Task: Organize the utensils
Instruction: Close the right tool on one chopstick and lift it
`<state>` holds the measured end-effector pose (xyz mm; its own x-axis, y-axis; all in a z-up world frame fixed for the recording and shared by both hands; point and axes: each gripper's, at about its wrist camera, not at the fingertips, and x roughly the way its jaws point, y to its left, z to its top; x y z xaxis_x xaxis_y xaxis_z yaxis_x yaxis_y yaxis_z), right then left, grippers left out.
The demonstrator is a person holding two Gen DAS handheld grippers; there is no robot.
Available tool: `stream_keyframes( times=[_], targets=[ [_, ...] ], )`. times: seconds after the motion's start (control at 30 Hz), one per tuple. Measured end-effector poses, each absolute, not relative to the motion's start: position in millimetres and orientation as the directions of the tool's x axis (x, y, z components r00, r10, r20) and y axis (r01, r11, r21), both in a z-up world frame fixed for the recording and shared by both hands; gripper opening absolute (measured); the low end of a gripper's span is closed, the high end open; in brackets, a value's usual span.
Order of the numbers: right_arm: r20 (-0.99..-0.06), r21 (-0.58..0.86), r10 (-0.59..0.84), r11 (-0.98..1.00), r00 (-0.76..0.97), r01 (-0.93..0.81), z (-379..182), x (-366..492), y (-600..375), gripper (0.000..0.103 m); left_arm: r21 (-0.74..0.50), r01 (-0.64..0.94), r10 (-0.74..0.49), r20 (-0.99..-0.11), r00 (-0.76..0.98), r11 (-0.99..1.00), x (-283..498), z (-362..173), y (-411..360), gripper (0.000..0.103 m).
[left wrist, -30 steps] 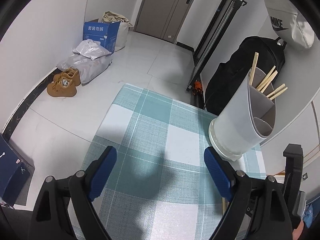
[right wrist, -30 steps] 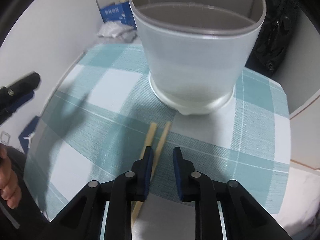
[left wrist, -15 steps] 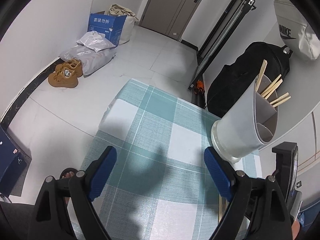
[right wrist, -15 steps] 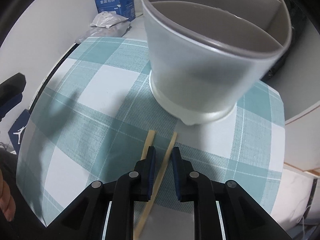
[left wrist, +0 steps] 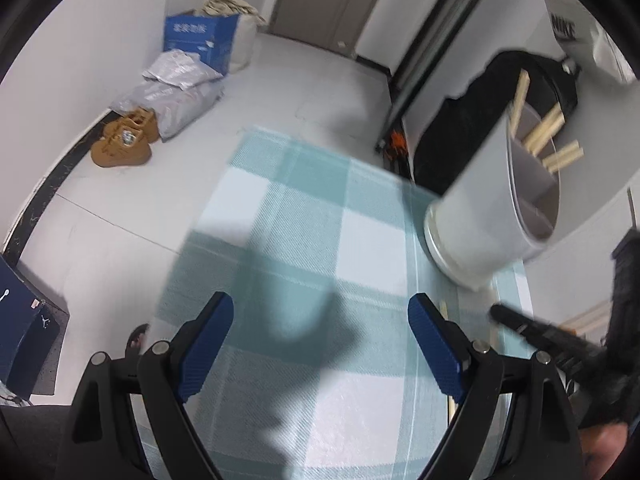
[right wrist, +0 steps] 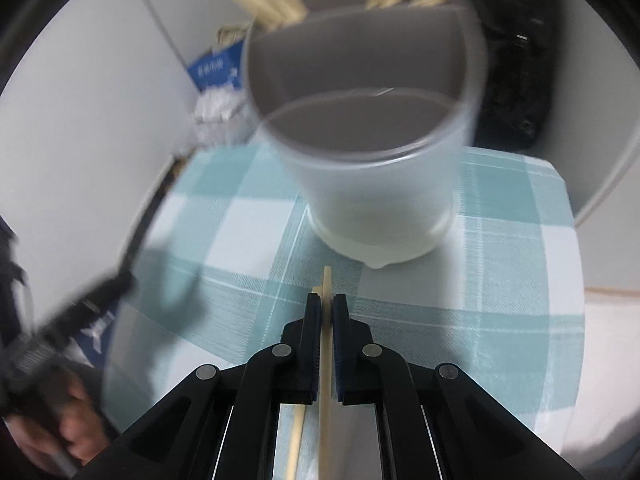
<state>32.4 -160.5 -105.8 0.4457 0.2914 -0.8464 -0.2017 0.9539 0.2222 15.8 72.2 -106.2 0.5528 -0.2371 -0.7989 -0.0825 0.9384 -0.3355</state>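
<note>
A pale grey divided utensil holder (right wrist: 372, 200) stands on the teal checked tablecloth (right wrist: 512, 240), with several wooden chopsticks (right wrist: 272, 0) sticking out of its far compartment. My right gripper (right wrist: 327, 300) is just in front of the holder, its jaws closing with the pads pressed on one chopstick (right wrist: 327, 280) that points toward the holder. A second chopstick (right wrist: 298, 440) lies on the cloth just left of it. My left gripper (left wrist: 320, 308) hovers open over the cloth with nothing between its fingers, and the holder (left wrist: 480, 208) is to its right.
The table's far and left edges drop to a white tiled floor. There lie tan shoes (left wrist: 124, 144), plastic bags (left wrist: 176, 88) and a blue box (left wrist: 200, 40). A black backpack (left wrist: 500, 92) leans behind the holder. A person's hand (right wrist: 68, 432) grips the left tool.
My right gripper's jaws closed onto one of the two chopsticks, rolled and rose a little. The other chopstick stays on the cloth. The left gripper tilted slightly and stayed open.
</note>
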Motion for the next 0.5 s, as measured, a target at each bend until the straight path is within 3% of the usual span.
stream_keyframes(
  times=[0.27,0.5],
  targets=[
    [-0.72,0.545,0.488,0.838,0.493,-0.034,-106,13,-247,0.005,-0.251,-0.019,-0.214,-0.858,0.467,0.968,8,-117,38,0.086],
    [-0.645,0.658,0.567,0.753,0.512,-0.005,-123,0,-289,0.005,-0.176,0.057,-0.184,-0.888,0.422,0.983,8,-108,12,0.086]
  ],
)
